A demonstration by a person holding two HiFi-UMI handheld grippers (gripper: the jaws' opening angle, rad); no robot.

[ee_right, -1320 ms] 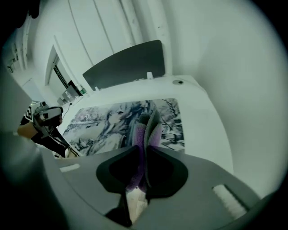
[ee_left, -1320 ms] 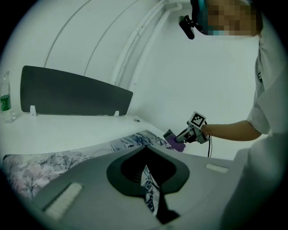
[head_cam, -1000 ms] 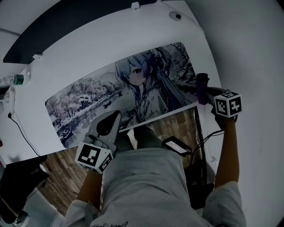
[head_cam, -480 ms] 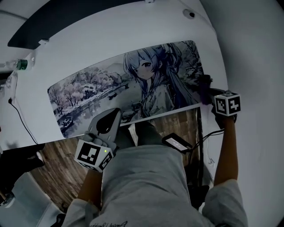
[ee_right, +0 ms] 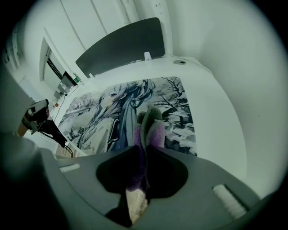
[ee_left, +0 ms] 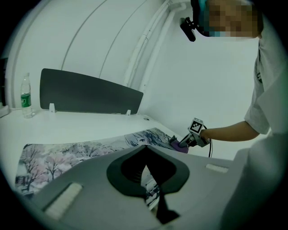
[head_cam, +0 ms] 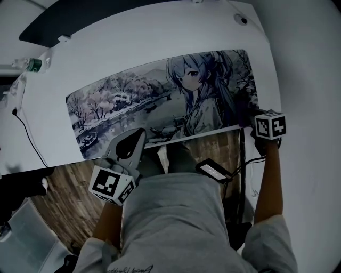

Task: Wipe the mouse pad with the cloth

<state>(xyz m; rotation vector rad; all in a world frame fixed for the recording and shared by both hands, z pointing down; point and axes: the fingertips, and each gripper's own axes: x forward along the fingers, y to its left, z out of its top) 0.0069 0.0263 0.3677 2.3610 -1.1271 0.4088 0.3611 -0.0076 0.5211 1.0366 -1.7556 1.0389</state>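
Two grippers are seen over a white desk (head_cam: 133,53), each held in one hand. Far to the left of the left jaws, a clear bottle (head_cam: 33,65) (ee_left: 26,96) with a green label is stood upright at the back corner, and a thin black cable (head_cam: 26,133) is trailed across the desk on that side. A dark panel (head_cam: 106,16) (ee_left: 90,96) (ee_right: 121,47) is set upright along the far edge.

The left gripper (head_cam: 137,137) (ee_left: 145,164) is held at the near edge of the mouse pad (head_cam: 133,101) (ee_left: 81,148) (ee_right: 99,108), its tips over the left half of the print. Its jaws are brought together with nothing caught between them; only a sliver of the pad is seen past them. Whether the tips touch the pad cannot be told.

The pad, printed with snowy trees and a long-haired figure, is laid flat and stretched ahead of both pairs of jaws.

The right gripper (head_cam: 250,120) (ee_left: 191,139) (ee_right: 143,148) is placed at the pad's right end, close to the near corner. Its jaws are clamped on the purple cloth (head_cam: 242,109) (ee_left: 177,144) (ee_right: 155,130), which is bunched and stuck out beyond the tips, pressed onto the printed surface. Beyond these jaws and to their right, a round fitting (head_cam: 243,20) (ee_right: 180,62) is sunk in the desk's far corner
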